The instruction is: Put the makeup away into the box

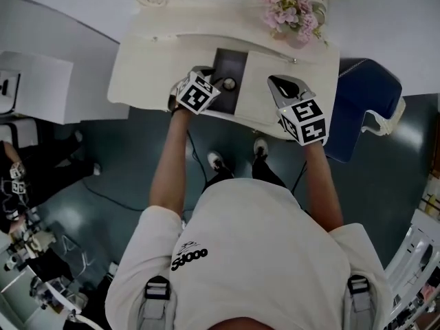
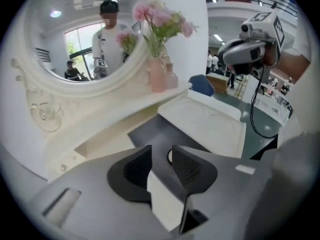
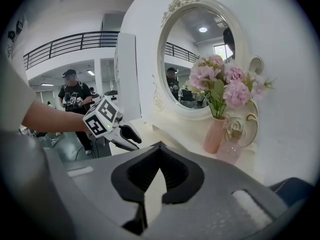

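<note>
A cream vanity table (image 1: 151,67) has a dark open box compartment (image 1: 230,64) sunk into its middle. A small round makeup item (image 1: 229,84) lies inside it near the front. My left gripper (image 1: 208,73) hovers at the compartment's left edge. In the left gripper view its jaws (image 2: 161,156) stand apart with nothing between them, and the dark compartment (image 2: 150,131) lies just beyond. My right gripper (image 1: 276,82) is over the pale lid panel (image 1: 289,81) to the right of the compartment. Its jaws (image 3: 159,149) meet at the tips and hold nothing.
A pink vase of flowers (image 1: 292,9) stands at the back right of the table, beside an oval mirror (image 3: 200,59). A blue chair (image 1: 364,95) sits to the right of the vanity. My feet (image 1: 237,157) are below its front edge. Other people and equipment stand at far left.
</note>
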Demonstrator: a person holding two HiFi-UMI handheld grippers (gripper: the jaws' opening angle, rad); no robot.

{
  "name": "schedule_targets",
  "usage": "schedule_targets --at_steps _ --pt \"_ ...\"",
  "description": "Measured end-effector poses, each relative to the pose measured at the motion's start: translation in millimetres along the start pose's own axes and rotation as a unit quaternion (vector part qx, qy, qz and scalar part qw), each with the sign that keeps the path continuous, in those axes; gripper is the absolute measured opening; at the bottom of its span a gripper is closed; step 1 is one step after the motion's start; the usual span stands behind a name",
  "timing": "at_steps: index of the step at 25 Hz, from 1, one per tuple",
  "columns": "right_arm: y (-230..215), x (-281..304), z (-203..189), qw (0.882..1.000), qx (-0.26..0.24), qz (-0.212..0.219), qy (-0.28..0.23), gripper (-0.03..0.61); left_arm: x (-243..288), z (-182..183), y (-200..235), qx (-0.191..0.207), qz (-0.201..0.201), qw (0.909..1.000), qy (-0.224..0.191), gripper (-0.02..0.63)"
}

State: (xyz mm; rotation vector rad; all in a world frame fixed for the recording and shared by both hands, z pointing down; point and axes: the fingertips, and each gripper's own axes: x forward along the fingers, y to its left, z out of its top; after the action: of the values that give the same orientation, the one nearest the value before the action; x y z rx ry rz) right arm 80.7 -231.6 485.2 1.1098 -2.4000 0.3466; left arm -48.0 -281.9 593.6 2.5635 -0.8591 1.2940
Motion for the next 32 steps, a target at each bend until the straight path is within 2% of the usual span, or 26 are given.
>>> schedule_targets --at_steps 3,6,10,14,20,26,32 --pt "1 6 21 1.000 -0.014 0.004 -0.014 0.002 -37 4 21 -0.046 0.044 0.9967 -0.050 0.068" --pt "4 9 45 0.999 -0.029 0.005 -0.032 0.002 -76 8 36 -0.089 0.075 0.9882 -0.099 0.025" --pt "6 8 84 0.997 -0.048 0.001 -0.064 0.002 -133 20 54 -0.130 0.118 0.9684 -0.177 0.017" --pt "20 -2 126 0.990 -0.085 0.011 -0.108 0.001 -184 35 65 -0.147 0.149 0.9478 -0.240 0.017" --pt "51 -15 177 0.979 -0.121 0.030 -0.159 0.002 -251 54 74 -0.131 0.197 0.9266 -0.292 0.018" --pt "76 -28 206 0.971 -0.139 0.046 -0.190 0.001 -310 74 70 -0.105 0.240 0.9063 -0.332 0.018" --pt "87 -35 218 0.965 -0.151 0.040 -0.208 0.000 -329 88 55 -0.069 0.255 0.9054 -0.332 0.018"
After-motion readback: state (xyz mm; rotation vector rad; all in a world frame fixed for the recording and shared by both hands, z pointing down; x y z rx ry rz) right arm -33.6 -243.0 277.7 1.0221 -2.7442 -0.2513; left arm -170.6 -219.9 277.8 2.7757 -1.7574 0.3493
